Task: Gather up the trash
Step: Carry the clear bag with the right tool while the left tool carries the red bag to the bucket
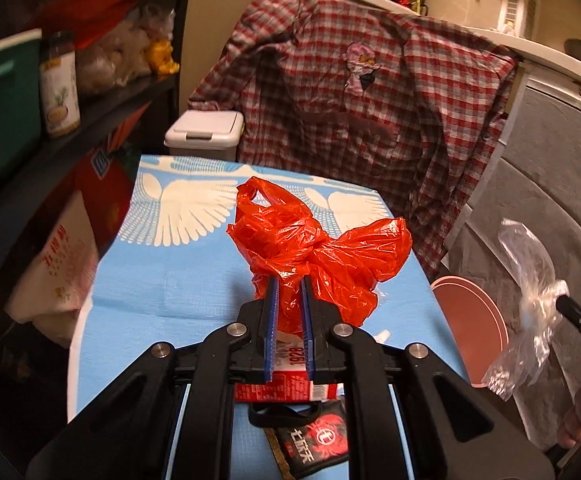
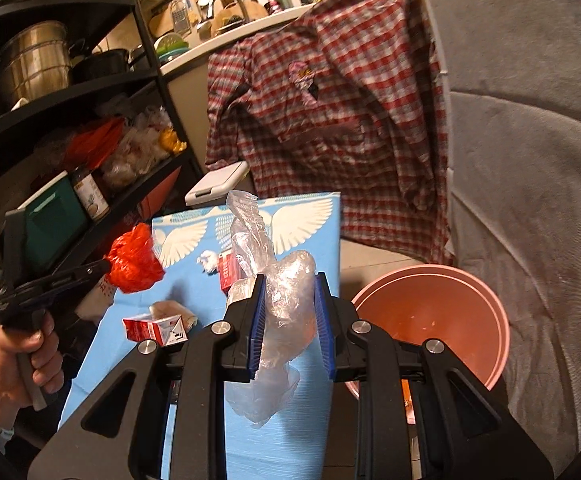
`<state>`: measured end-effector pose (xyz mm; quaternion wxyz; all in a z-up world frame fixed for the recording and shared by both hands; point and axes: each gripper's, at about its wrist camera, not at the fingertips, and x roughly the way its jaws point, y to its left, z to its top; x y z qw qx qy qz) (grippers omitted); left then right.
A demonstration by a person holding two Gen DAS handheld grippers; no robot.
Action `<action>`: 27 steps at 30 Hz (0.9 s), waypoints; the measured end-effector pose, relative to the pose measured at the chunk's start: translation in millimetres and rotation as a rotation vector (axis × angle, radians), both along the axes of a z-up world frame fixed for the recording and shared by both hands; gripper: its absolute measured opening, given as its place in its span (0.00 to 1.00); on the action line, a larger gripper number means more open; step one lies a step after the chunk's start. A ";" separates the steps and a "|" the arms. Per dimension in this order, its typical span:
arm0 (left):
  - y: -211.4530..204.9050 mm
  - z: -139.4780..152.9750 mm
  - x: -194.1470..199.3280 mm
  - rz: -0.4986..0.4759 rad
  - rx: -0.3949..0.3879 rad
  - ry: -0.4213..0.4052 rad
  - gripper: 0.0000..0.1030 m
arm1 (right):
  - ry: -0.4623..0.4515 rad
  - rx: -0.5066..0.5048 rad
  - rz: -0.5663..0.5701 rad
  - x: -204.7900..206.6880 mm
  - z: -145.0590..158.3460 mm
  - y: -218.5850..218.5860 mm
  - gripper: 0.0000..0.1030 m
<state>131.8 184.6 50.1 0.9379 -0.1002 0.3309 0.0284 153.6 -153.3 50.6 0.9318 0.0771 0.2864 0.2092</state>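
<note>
Left gripper [image 1: 290,280] clamps red bag [image 1: 318,248], right gripper [image 2: 289,300] clear bag [image 2: 278,280]; both lifted beside pink bin [image 2: 486,312] for dumping.

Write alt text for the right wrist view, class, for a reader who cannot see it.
The right gripper holds a crumpled clear plastic bag above a blue table, beside a pink bin. At left, the left gripper grips a red plastic bag.
</note>
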 end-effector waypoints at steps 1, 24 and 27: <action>-3.0 1.8 -2.7 -0.003 0.006 -0.005 0.10 | -0.004 0.000 -0.005 -1.3 1.2 -1.7 0.23; -67.6 21.2 -24.0 -0.070 0.080 -0.070 0.10 | -0.104 -0.069 -0.147 -5.3 33.2 -53.5 0.23; -75.4 19.8 -21.2 -0.085 0.085 -0.069 0.10 | -0.122 -0.117 -0.165 -4.1 37.8 -59.3 0.23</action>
